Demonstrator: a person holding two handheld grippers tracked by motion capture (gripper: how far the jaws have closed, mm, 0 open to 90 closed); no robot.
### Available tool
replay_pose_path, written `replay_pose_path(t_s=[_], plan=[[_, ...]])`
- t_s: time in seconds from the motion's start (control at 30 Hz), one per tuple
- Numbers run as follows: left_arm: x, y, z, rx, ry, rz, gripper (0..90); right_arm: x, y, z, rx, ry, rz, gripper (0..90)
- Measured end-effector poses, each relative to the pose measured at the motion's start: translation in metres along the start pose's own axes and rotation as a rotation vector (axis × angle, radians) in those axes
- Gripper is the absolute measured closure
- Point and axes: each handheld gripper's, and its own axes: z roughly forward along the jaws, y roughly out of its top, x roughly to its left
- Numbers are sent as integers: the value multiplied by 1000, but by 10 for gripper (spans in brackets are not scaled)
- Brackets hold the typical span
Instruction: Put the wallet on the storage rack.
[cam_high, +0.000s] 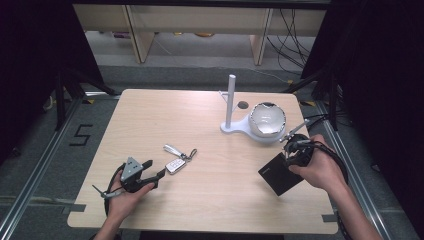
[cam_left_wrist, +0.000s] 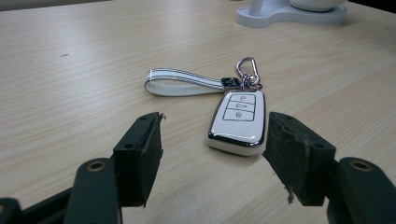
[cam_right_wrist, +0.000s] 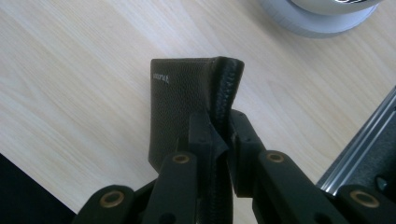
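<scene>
Key fob lined up, wallet pinched — both hands busy.
Left tongs (cam_left_wrist: 212, 154) gape wide, framing the fob (cam_left_wrist: 238, 122) on the bench (cam_high: 150, 115); right tongs (cam_right_wrist: 219, 135) clamp the wallet (cam_right_wrist: 180, 100) by its fold — apparently to lift it.

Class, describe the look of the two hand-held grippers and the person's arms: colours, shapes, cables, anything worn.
The left gripper is black with a grey three-cornered plate on top and a dark cable looping behind the left hand. Its jaws are matte black blocks with worn, frayed edges on black links with brass-coloured pivot holes. The right gripper is black with a dark cable trailing past the wrist. Both forearms are bare; no sleeves or gloves are seen.
</scene>
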Motion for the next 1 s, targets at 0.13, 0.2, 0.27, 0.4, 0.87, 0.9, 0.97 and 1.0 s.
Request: replay_pose_path(t_s=[0.13, 0.2, 0.27, 0.4, 0.87, 0.9, 0.97, 1.0], plan=[[0, 0, 0, -2, -1, 3, 358, -6, 2, -1, 15, -3, -27, 824], [0, 0, 0, -2, -1, 4, 357, -8, 2, -1, 16, -3, -25, 824], [0, 0, 0, -3, -1, 1, 357, -11, 4, -2, 21, -25, -36, 824], [0, 0, 1, -1, -2, 3, 357, -12, 5, -4, 18, -38, -52, 824], [0, 0, 1, -4, 0, 3, 357, -20, 12, -12, -6, -80, -79, 823], [0, 0, 1, -4, 0, 3, 356, -20, 12, -12, -6, -80, -79, 823], [0, 0, 0, -3, 0, 4, 357, -22, 14, -13, -11, -82, -107, 823], [0, 0, 0, -3, 0, 4, 357, -22, 14, -13, -11, -82, -107, 823]])
